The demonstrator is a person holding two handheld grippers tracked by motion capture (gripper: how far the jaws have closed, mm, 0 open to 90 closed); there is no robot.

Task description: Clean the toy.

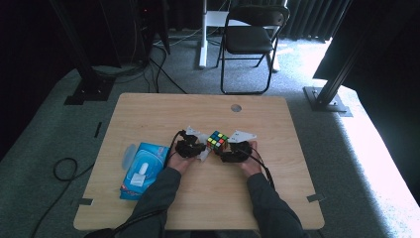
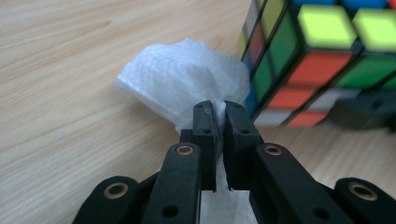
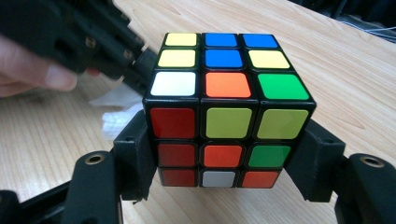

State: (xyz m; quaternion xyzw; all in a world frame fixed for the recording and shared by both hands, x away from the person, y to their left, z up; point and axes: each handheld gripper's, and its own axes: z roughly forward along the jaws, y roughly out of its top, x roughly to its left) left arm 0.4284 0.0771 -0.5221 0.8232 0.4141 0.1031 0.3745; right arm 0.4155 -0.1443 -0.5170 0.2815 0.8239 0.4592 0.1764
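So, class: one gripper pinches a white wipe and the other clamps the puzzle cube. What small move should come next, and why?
Probably press the wipe onto the cube and rub. The left gripper is shut on the wipe beside the cube's side, and the right gripper clamps the cube steady.

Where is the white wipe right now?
The white wipe is pinched in the left gripper, just left of the cube near the table's centre in the high view.

We see a light wooden table with rounded corners (image 1: 148, 114) at centre frame; a blue pack of wet wipes (image 1: 141, 168) lies at its lower left.
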